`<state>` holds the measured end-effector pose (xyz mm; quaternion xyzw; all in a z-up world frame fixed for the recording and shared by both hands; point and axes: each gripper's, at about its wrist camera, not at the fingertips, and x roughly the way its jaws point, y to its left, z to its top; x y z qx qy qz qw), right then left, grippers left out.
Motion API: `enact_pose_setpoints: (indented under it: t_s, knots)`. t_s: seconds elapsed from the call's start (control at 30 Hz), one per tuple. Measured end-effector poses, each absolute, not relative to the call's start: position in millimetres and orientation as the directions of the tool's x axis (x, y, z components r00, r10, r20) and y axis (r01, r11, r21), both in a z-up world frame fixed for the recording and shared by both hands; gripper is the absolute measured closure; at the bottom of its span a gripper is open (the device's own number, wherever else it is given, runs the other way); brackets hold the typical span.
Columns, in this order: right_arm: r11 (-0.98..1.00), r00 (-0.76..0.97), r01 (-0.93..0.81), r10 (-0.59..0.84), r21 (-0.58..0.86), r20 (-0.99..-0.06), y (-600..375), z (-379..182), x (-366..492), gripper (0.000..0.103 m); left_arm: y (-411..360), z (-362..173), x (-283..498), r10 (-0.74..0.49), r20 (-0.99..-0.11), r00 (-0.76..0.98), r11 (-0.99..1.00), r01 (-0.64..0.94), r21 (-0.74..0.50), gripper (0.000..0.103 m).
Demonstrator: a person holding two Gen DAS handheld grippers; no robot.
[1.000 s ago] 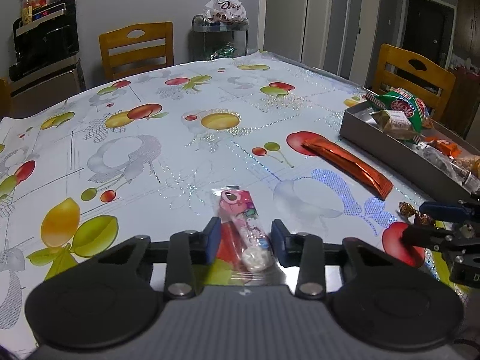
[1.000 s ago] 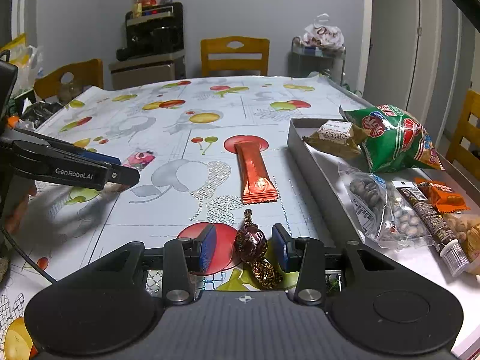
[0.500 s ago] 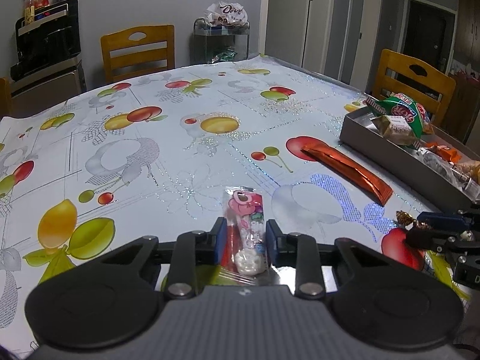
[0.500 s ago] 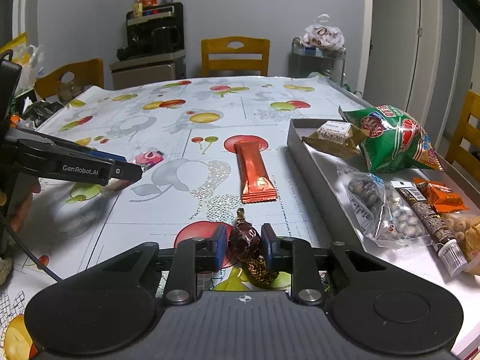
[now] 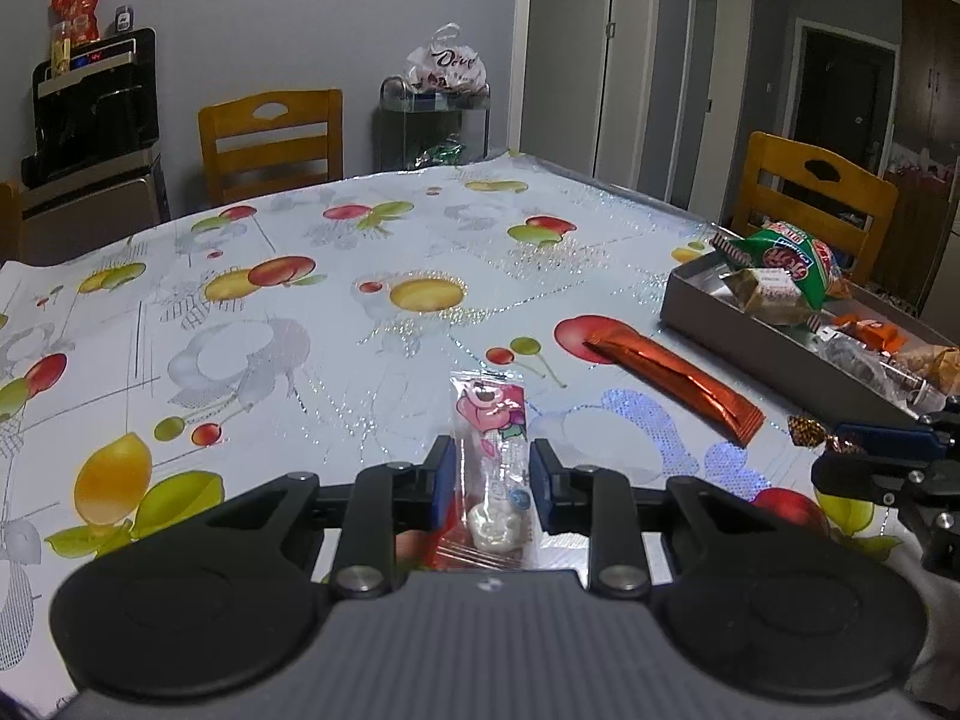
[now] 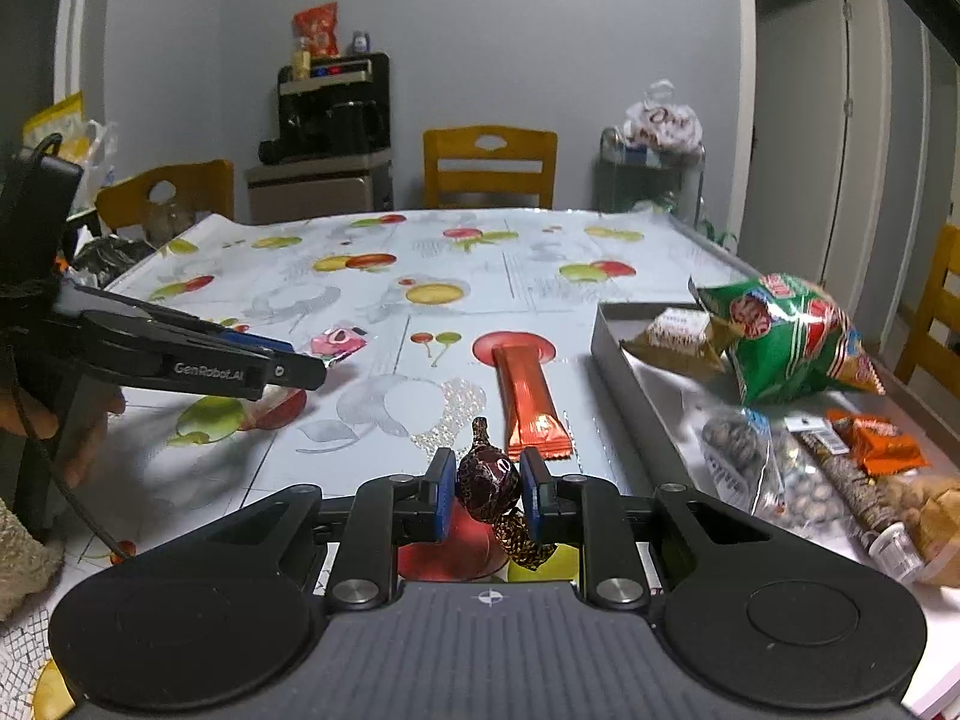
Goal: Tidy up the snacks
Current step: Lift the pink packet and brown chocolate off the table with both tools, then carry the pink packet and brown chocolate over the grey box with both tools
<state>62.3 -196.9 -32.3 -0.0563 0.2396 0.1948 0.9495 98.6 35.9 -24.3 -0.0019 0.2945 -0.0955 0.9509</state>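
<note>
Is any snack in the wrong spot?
Yes: the orange bar lies alone on the tablecloth beside the grey tray, while most other snacks are inside it. Nothing looks spilled or torn.

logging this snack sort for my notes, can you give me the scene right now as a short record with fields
left gripper: shut on the clear pink cartoon-print candy packet
right gripper: shut on the dark brown foil twist-wrapped candy
left on table: long orange foil snack bar, lying flat beside the tray
tray: grey rectangular tray at the table's right side
tray contents: green crinkly snack bag, clear bag of round nuts, small orange wrapped packet, other packets
surface: fruit-print plastic tablecloth
</note>
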Motion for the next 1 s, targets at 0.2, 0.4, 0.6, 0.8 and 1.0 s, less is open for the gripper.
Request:
enact_pose_setpoints:
  t_s: [0.2,0.4,0.6,0.8,1.0]
  knots:
    - [0.911,0.805,-0.413,0.361,-0.007,-0.470,-199.1,-31.4,56.8,0.078,35.8,-23.3,98.2,-0.180,-0.554,0.813,0.982,0.179,-0.057,0.078]
    - [0.904,0.806,-0.427,0.383,0.004,-0.451,-204.6,-28.9,48.8,0.078,33.6,-20.3,94.8,-0.164,-0.537,0.828,0.985,0.169,-0.041,0.078]
    - [0.901,0.813,-0.434,0.400,0.017,-0.424,-217.6,-22.0,42.6,0.078,23.2,-17.6,92.3,-0.111,-0.533,0.839,0.991,0.133,0.003,0.078]
    - [0.902,0.825,-0.431,0.400,0.013,-0.400,-233.5,-16.9,36.6,0.079,19.1,-8.2,92.1,-0.103,-0.527,0.844,0.994,0.110,-0.018,0.078]
    - [0.909,0.840,-0.415,0.400,0.040,-0.366,-253.5,-9.1,35.4,0.078,-0.2,8.3,89.5,-0.132,-0.518,0.845,0.990,0.135,-0.032,0.078]
